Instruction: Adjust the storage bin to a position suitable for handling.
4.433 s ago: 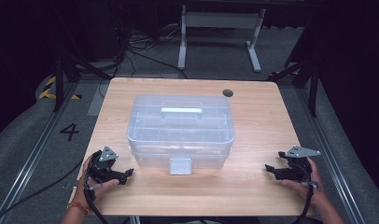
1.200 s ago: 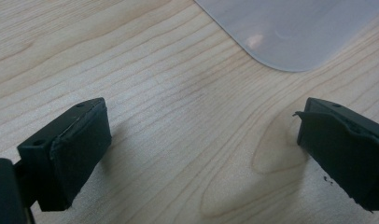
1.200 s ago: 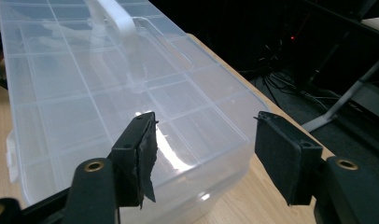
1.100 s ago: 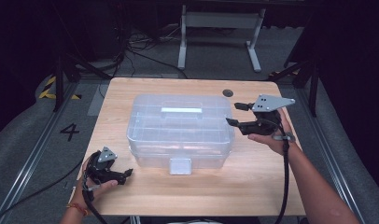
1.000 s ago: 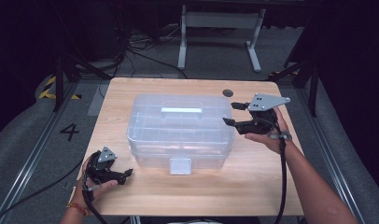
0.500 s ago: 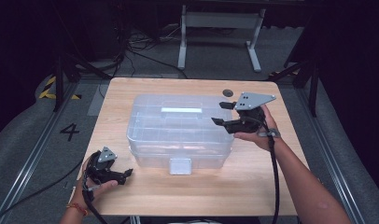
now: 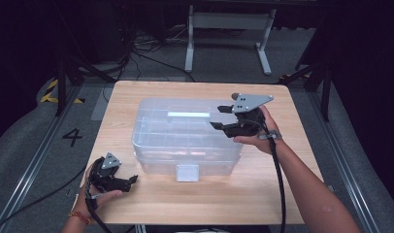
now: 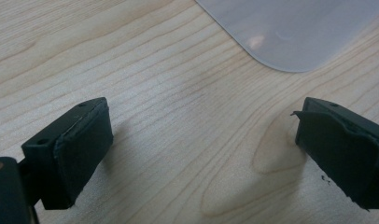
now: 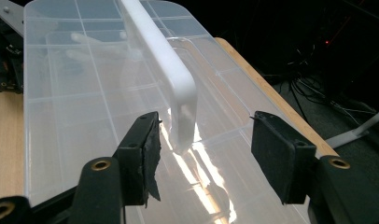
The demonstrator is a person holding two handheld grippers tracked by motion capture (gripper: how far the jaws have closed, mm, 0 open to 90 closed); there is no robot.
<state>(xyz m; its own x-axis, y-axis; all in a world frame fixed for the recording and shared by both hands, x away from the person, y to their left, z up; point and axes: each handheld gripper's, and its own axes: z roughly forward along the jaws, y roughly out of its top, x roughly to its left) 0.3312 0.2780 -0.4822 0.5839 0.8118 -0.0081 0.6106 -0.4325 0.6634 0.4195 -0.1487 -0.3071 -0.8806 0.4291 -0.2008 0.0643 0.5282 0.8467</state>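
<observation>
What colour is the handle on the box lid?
White; the handle shows best in the right gripper view.

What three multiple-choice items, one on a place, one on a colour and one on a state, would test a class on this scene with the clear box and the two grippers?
1. Where is the right gripper?
A. Over the right end of the clear plastic box
B. Flat on the floor
C. Under the wooden table

2. What colour is the box's handle?
A. Red
B. White
C. Black

3. How do the left gripper's jaws stand?
A. Clamped on the box's handle
C. Shut on a cloth
B. Open over bare wood

Key: 1 A, the high view shows it above the box's right end, aimed along the lid. 2 B, the right gripper view shows a white bar along the lid. 3 B, the left gripper view shows wood grain between its parted jaws, near the box's corner.
</observation>
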